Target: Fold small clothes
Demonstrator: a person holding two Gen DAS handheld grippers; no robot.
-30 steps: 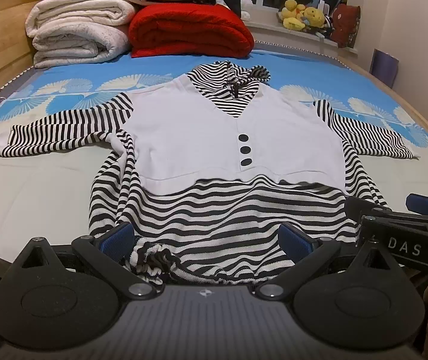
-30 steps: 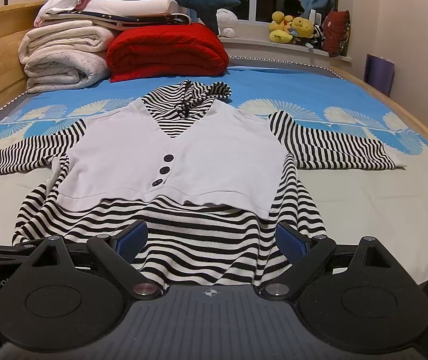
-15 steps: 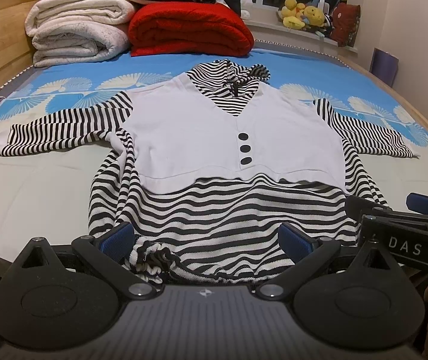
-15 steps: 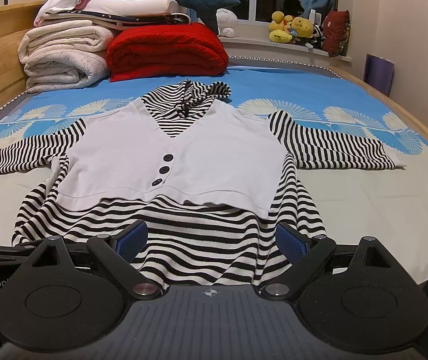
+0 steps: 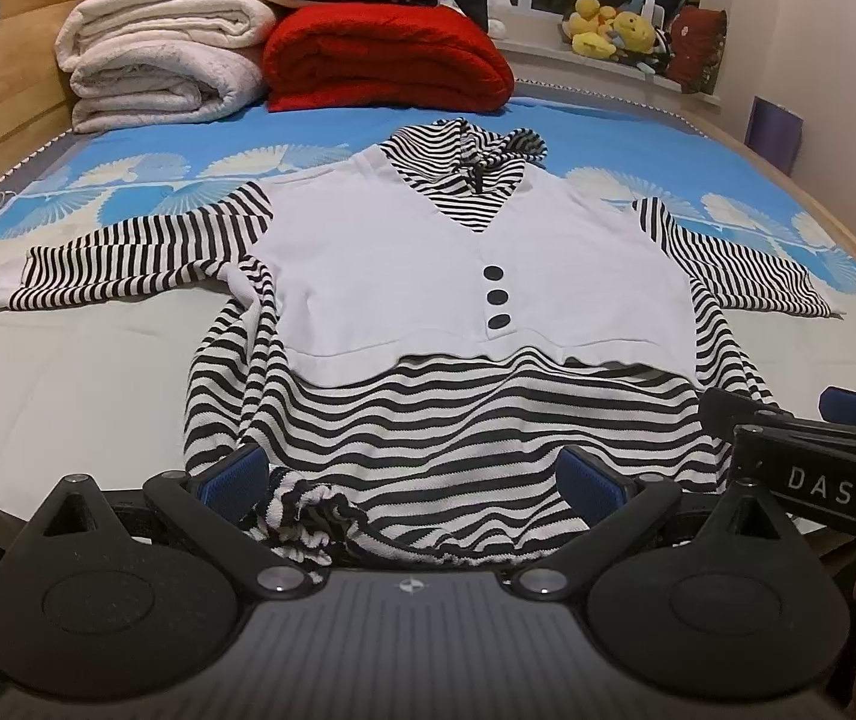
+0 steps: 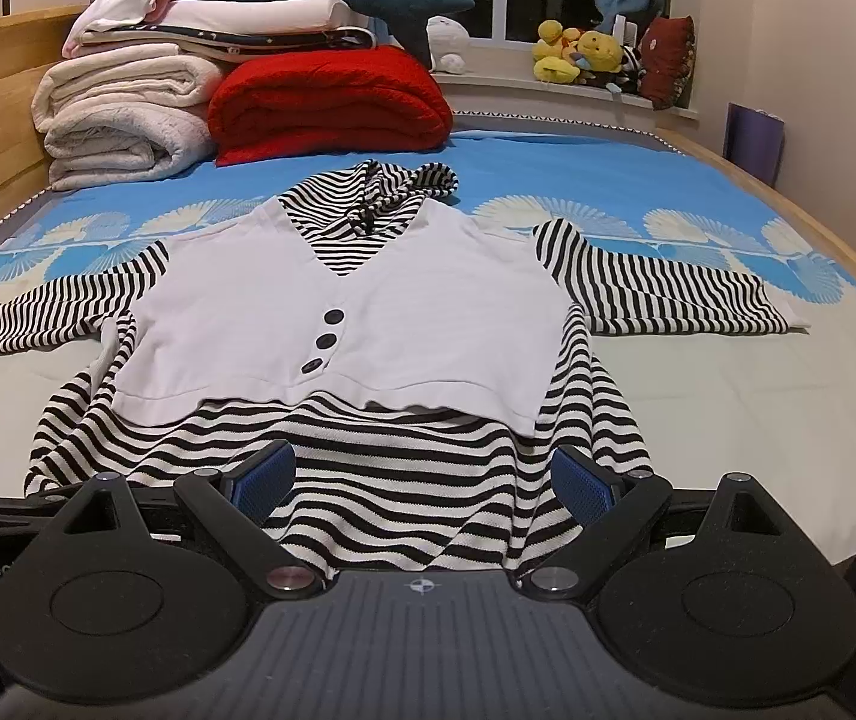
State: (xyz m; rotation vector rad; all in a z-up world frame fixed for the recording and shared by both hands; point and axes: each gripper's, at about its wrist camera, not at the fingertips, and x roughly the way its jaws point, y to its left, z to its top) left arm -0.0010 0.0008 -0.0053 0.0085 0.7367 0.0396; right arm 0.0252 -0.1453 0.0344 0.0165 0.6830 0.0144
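A small black-and-white striped top (image 5: 457, 420) with a white vest front lay flat on the bed. Its sleeves were spread out wide. Three black buttons (image 5: 496, 297) ran down the middle.

Bare bed (image 5: 86, 372) sheet lies open on both sides of the striped garment (image 5: 463, 420) (sleeves spread outward), leaving passage there. At the far end, the folded white blankets (image 6: 122, 120) and red blanket (image 6: 332, 102) block the way, with the wooden bed frame (image 5: 2, 102) along the left.

The bed (image 5: 98, 372) carries a striped top (image 5: 463, 420), folded blankets (image 5: 164, 66).
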